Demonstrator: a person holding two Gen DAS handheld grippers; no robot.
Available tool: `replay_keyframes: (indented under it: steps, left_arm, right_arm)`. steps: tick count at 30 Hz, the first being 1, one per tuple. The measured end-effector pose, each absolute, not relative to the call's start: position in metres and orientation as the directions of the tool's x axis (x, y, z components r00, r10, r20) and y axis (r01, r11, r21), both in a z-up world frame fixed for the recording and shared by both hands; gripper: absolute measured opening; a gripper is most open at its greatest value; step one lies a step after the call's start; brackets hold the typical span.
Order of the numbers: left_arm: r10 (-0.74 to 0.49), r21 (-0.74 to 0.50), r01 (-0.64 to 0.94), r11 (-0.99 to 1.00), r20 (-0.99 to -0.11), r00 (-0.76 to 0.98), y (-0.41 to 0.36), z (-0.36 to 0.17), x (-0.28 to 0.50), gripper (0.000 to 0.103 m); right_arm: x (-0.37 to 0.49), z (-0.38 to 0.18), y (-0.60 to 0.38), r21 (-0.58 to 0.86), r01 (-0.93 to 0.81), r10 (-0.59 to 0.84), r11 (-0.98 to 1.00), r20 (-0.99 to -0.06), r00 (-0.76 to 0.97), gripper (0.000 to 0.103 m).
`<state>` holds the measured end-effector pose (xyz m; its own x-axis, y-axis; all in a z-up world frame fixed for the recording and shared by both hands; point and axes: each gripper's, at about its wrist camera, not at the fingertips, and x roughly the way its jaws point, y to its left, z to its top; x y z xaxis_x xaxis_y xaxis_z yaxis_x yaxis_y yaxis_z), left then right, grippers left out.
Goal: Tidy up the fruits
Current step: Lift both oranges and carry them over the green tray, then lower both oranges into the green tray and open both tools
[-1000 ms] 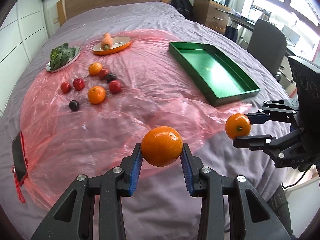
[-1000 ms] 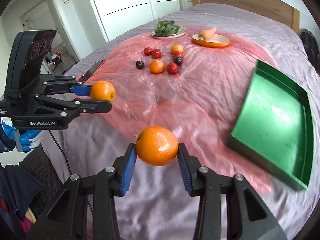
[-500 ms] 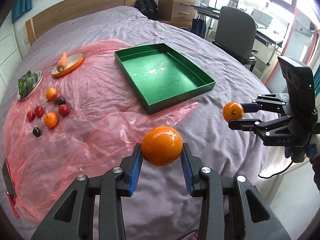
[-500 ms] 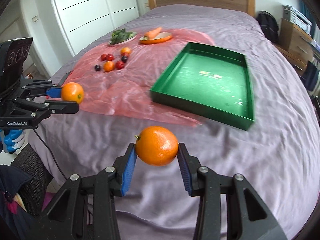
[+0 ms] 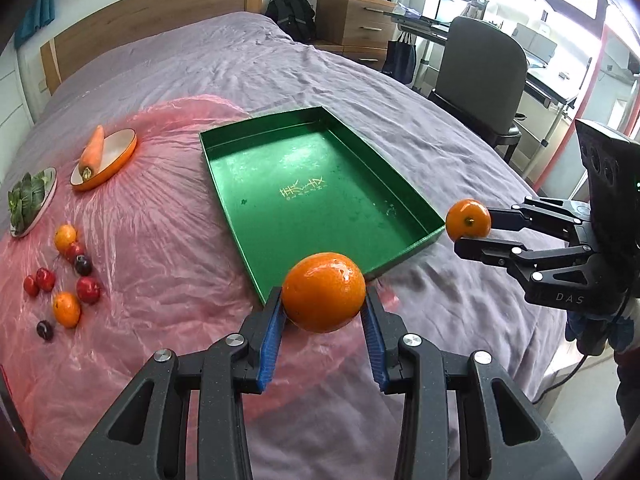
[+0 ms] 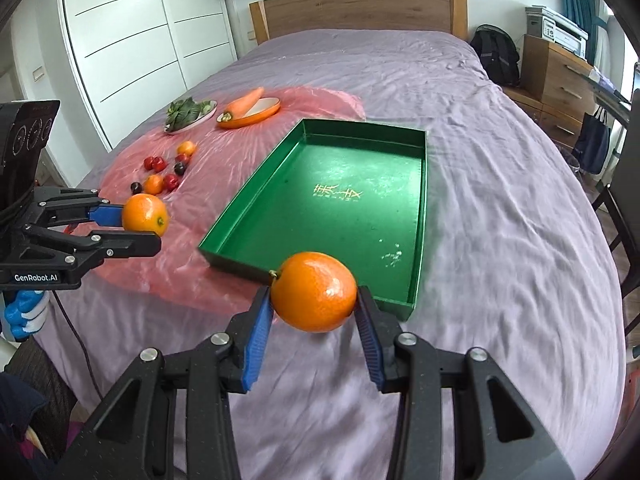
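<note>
Two glossy oranges (image 5: 324, 292) (image 6: 314, 291), each gripped by tongs.

Bright window daylight — glare on the green tray (image 5: 304, 196) — fisheye-bent, dark-cornered edges.

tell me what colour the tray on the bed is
Dark green, with a gold mark printed on its floor. The tray shows best in the right wrist view.

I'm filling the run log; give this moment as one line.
left gripper: shut on orange | right gripper: shut on second orange | green tray: empty
</note>
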<state>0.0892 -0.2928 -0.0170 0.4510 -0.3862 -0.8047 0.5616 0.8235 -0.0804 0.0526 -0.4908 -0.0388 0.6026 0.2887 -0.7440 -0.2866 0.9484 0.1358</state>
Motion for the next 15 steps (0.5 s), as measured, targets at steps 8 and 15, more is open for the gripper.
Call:
replay_keyframes:
  steps: [8, 15]
  left_arm:
    - [-0.352, -0.084, 0.525, 0.847, -0.829, 0.435, -0.325, -0.042, 0.157, 0.033]
    - [-0.3, -0.085, 0.467, 0.88, -0.863, 0.407, -0.337, -0.075, 0.216, 0.033]
  right_arm:
    - [0.133, -0.058, -0.496, 0.136, -0.237, 0.255, 0.962, -0.76, 0.598, 0.059]
    - [0.215, -0.076, -0.5, 0.134, -0.196, 0.223, 0.971, -0.795, 0.564, 0.059]
